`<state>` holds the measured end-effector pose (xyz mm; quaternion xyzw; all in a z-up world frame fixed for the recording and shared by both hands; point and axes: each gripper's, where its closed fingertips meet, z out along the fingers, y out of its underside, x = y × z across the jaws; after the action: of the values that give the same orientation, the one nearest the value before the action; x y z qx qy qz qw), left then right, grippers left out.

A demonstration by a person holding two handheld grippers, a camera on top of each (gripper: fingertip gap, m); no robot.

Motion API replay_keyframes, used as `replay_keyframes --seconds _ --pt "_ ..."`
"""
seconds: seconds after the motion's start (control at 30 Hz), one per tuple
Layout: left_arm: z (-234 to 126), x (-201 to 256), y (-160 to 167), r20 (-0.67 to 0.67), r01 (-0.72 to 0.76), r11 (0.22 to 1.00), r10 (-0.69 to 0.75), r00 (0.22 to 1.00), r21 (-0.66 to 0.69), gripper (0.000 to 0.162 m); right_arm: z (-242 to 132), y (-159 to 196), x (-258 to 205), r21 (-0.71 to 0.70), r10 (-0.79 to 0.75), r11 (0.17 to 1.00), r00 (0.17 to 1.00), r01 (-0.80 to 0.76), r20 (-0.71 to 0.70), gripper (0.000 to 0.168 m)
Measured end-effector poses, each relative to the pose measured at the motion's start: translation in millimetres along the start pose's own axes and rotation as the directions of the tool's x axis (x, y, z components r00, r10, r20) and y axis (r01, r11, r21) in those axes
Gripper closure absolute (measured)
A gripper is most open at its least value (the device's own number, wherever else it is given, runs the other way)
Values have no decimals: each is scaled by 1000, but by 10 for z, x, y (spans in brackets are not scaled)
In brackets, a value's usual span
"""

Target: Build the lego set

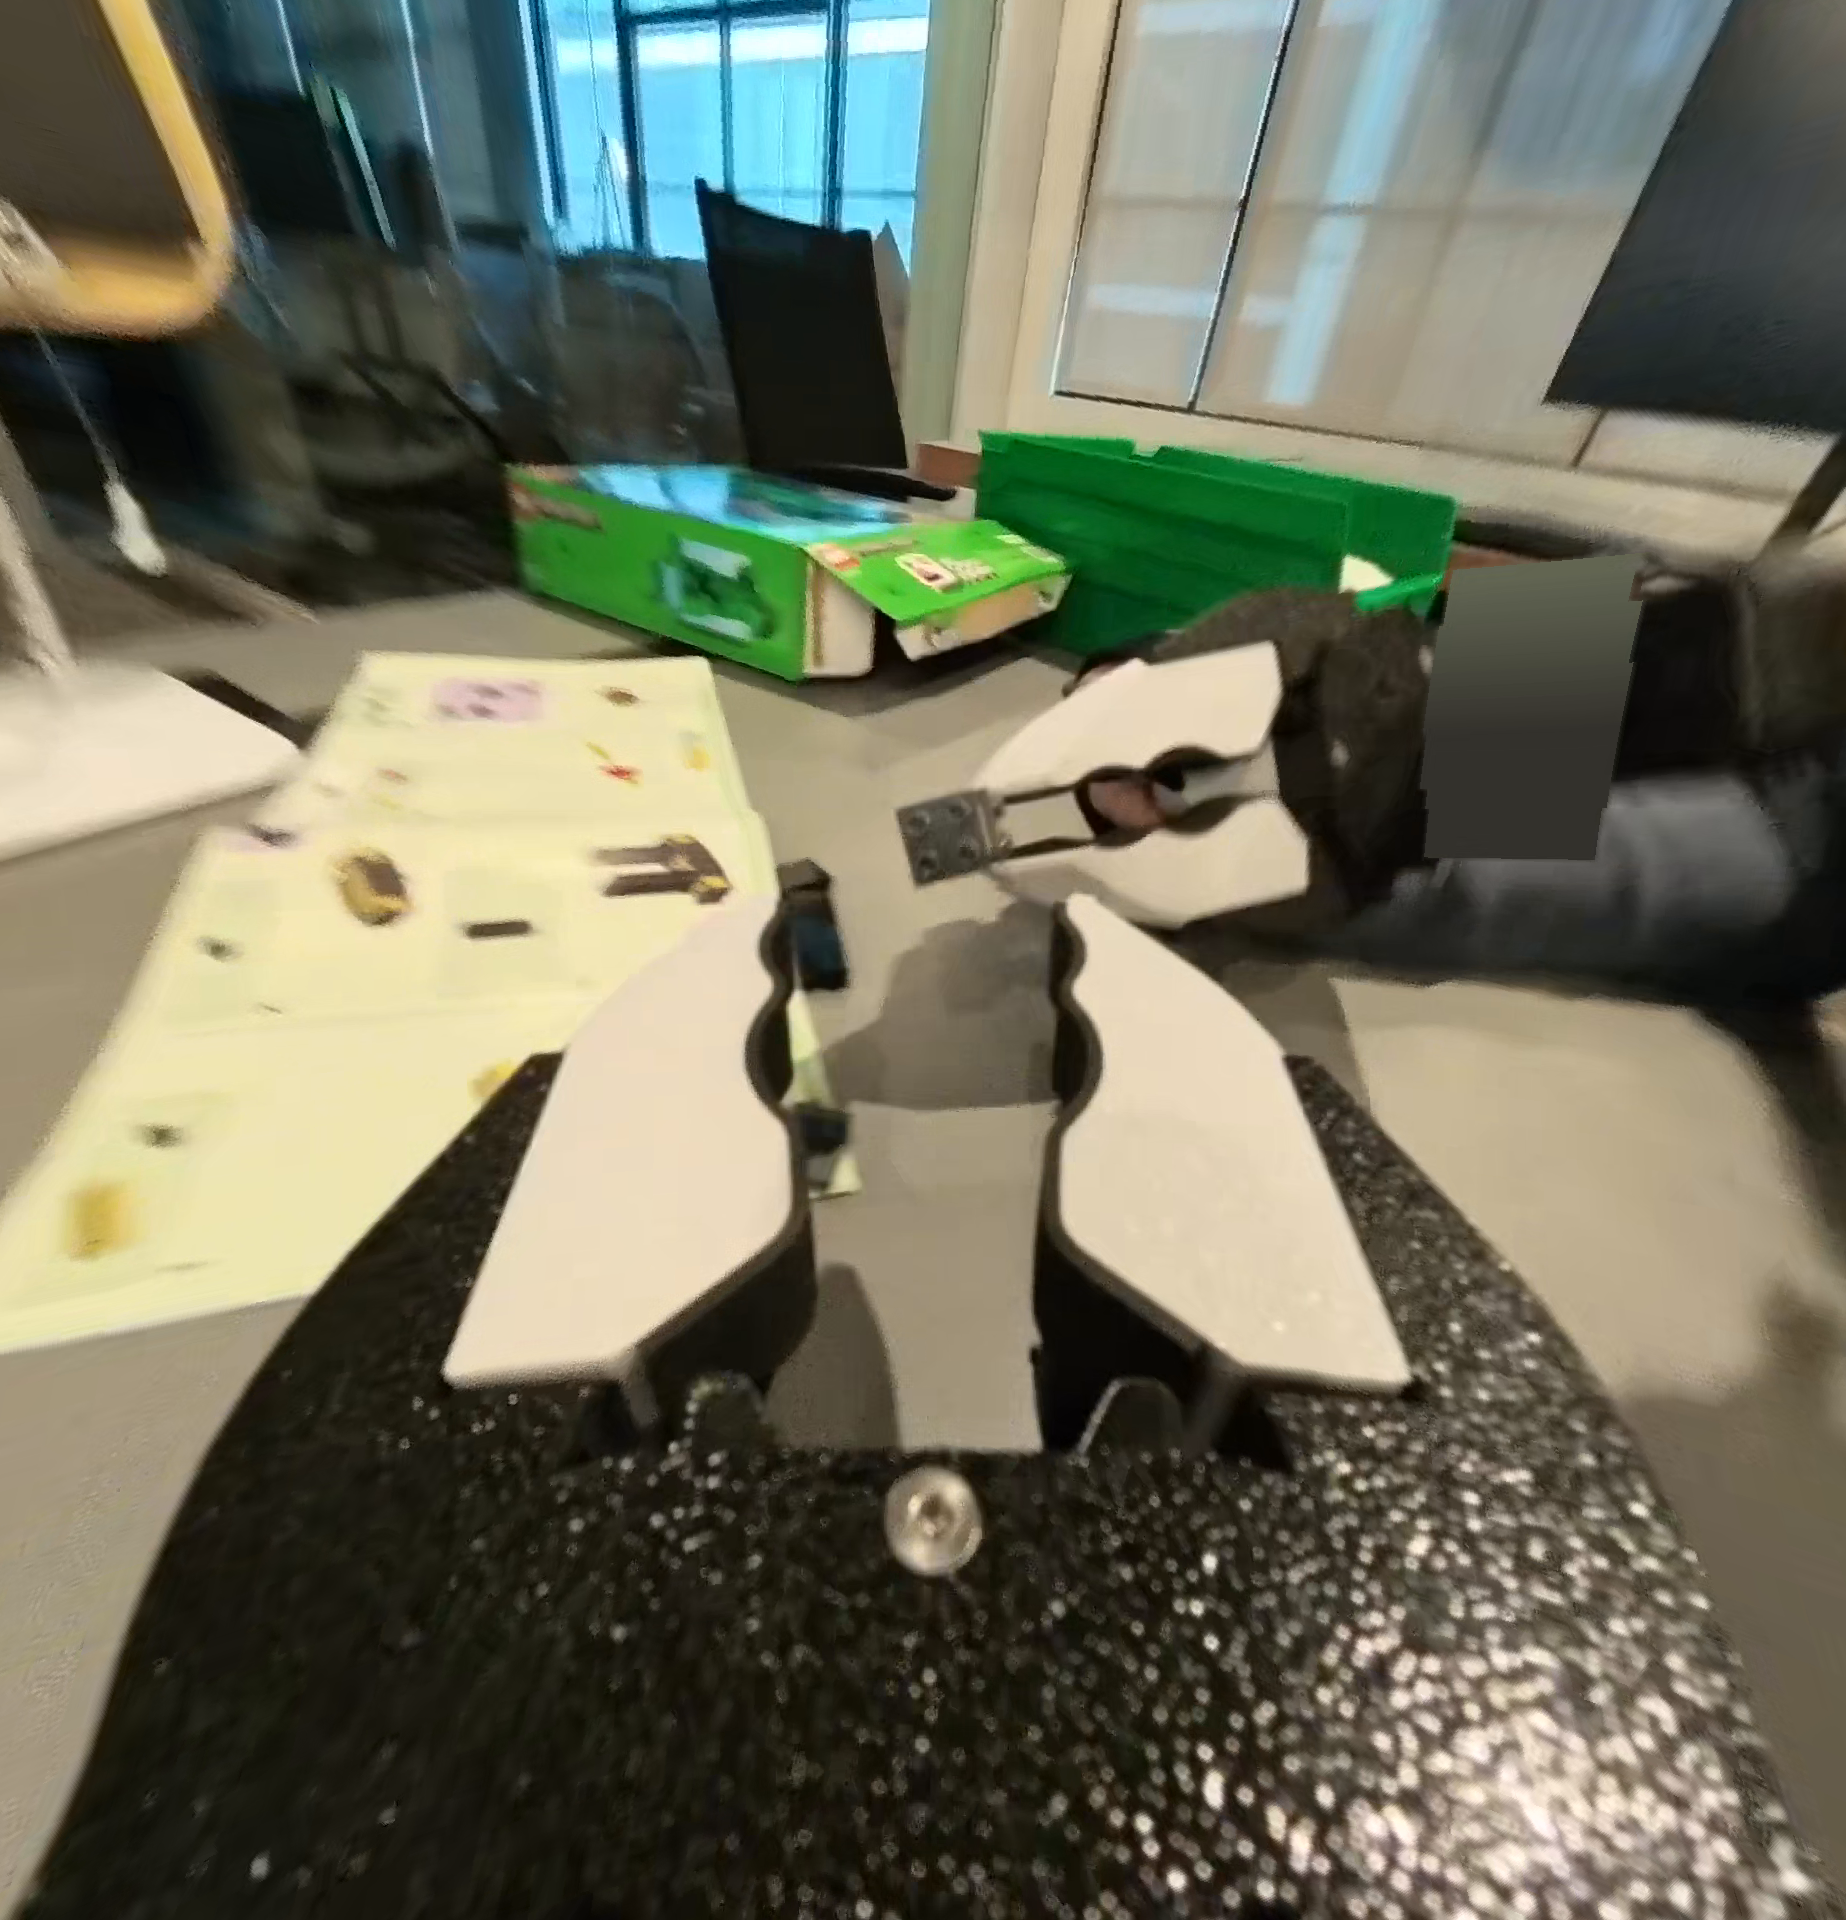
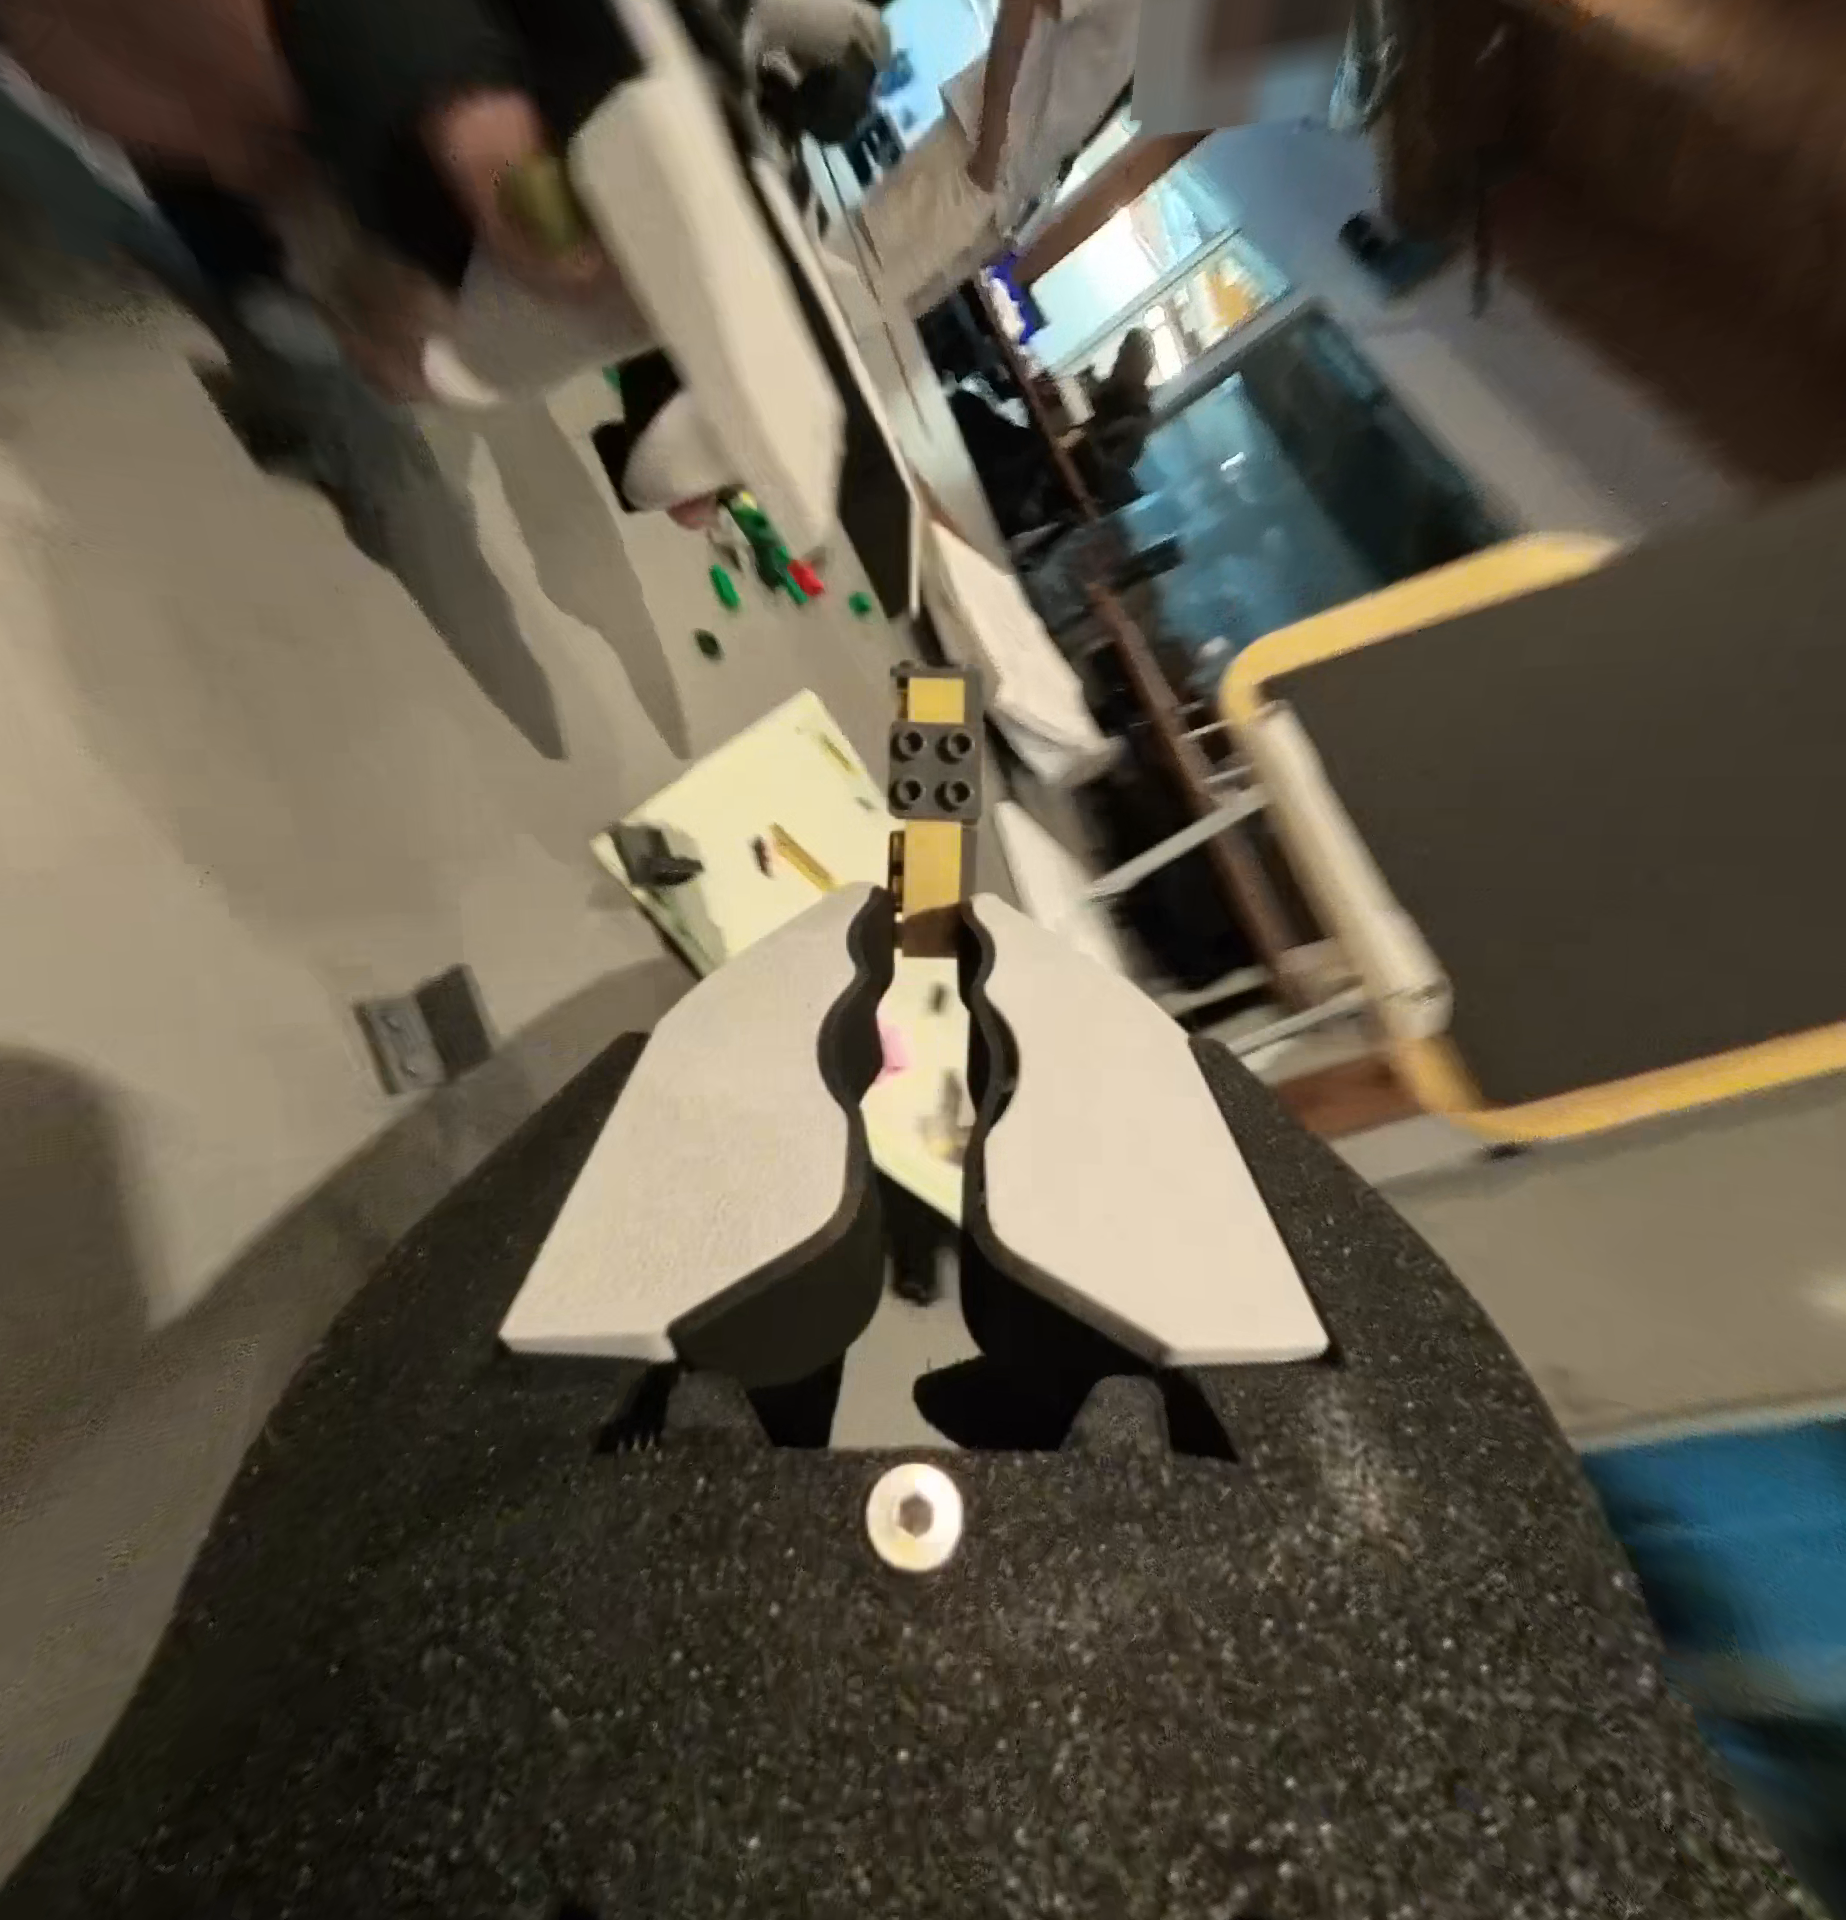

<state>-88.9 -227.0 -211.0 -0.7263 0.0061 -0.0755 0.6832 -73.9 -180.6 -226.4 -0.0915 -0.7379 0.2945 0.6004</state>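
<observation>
My left gripper (image 1: 919,925) is open and empty above the grey table (image 1: 1521,1143). A small black lego piece (image 1: 813,925) lies on the table by its left fingertip, beside the open instruction booklet (image 1: 431,935). My right gripper (image 2: 929,914) is shut on a small lego assembly (image 2: 934,774) of gold and dark grey parts with a studded dark grey plate; it sticks out past the fingertips. The right gripper also shows in the left wrist view (image 1: 1002,847), ahead and to the right, holding the assembly (image 1: 945,836) in the air.
A green lego box (image 1: 773,566) with an open flap and a green bin (image 1: 1210,551) stand at the back of the table. Several loose green and red bricks (image 2: 773,582) lie on the table in the right wrist view. A black chair (image 1: 805,343) stands behind.
</observation>
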Motion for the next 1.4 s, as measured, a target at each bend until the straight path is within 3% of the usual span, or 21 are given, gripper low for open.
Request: replay_keyframes --seconds 0.17,0.33,0.47,0.57,0.8,0.9,1.1,1.3,1.4 --pt "131 89 84 -12 60 996 -61 998 -66 110 16 -59 -84 -15 -240 971 970 239 -36 156" --pt "184 104 170 15 15 992 -14 1000 -129 119 11 -99 -96 -16 -285 958 957 285 -50 157" --pt "183 29 204 113 -25 987 43 993 -157 121 32 -78 -116 -51 -322 946 946 319 -49 157" --pt "193 61 218 104 -48 985 67 992 -168 135 35 -89 -132 -59 -336 941 941 333 -49 157" --pt "167 113 163 18 -27 992 30 999 -122 139 10 -134 -138 1 -236 972 971 236 -34 157" --pt "141 107 126 -4 2 996 -2 1000 -93 139 -3 -129 -121 13 -174 985 985 174 -21 148" --pt "40 139 1 -150 173 985 -172 974 -5 139 -77 -232 -68 121 -48 991 999 47 -1 143" --pt "43 266 13 -254 205 978 -208 945 -36 139 -138 -399 -62 193 -60 979 998 65 -30 145" --pt "58 317 34 -275 195 979 -203 940 -57 139 -154 -436 -80 201 -109 973 993 117 -51 156"
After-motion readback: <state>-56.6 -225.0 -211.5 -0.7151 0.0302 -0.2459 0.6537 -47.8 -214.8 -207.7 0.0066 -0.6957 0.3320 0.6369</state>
